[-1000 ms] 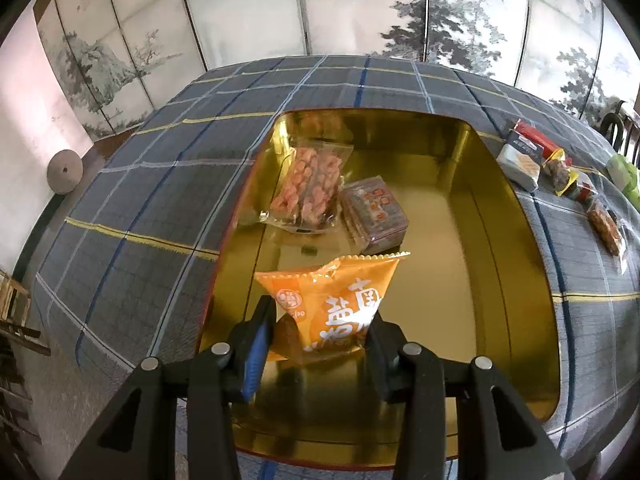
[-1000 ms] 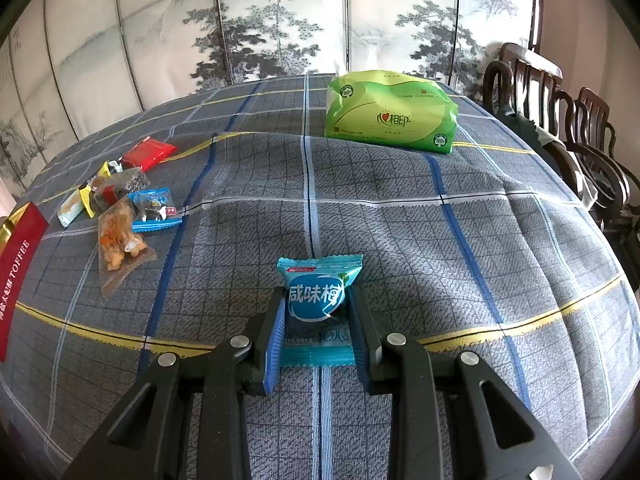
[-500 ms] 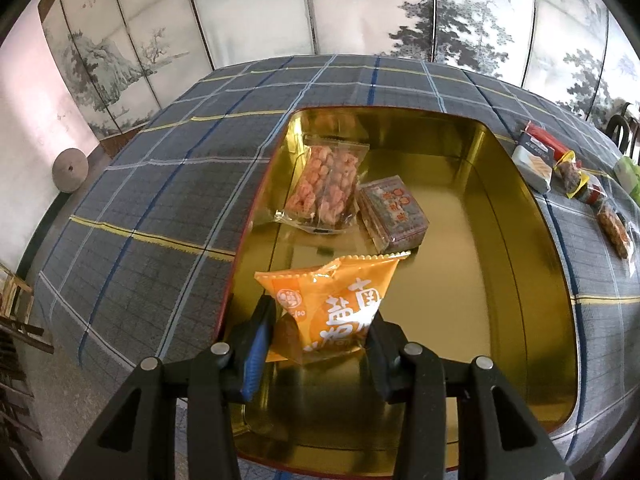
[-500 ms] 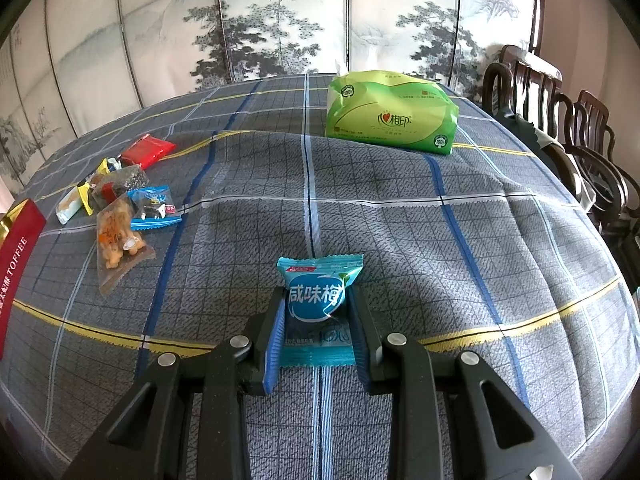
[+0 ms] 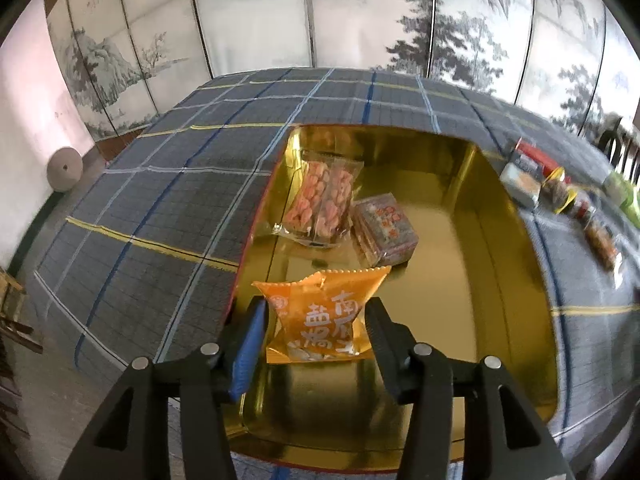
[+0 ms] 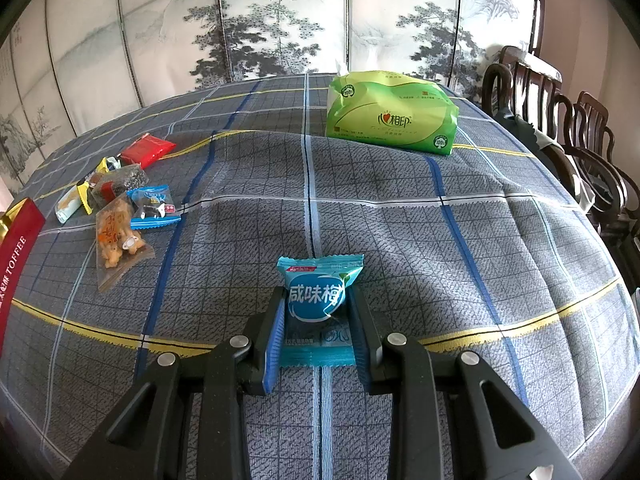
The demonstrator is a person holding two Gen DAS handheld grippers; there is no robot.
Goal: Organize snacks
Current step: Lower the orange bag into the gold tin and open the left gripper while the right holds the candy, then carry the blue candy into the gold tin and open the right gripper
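Observation:
In the left wrist view an orange snack packet (image 5: 324, 320) sits between the jaws of my left gripper (image 5: 316, 308), over the near left part of the gold tin (image 5: 460, 280). The jaws are opening, and a gap shows between the blue left pad (image 5: 250, 340) and the packet. Further back in the tin lie a clear packet of pink snacks (image 5: 320, 200) and a dark wrapped packet (image 5: 384, 228). In the right wrist view my right gripper (image 6: 317, 294) is shut on a blue snack packet (image 6: 318, 296), low over the plaid tablecloth (image 6: 400, 220).
Several loose snack packets (image 6: 120, 196) lie on the cloth at the left, also visible right of the tin as a snack row (image 5: 560, 196). A red toffee lid (image 6: 16, 248) shows at the far left. A green tissue pack (image 6: 392, 114) stands at the back. Wooden chairs (image 6: 560, 120) line the right side.
My left gripper's jaws have spread wider and the orange packet now sits loose between them. The right gripper and its blue packet have not moved.

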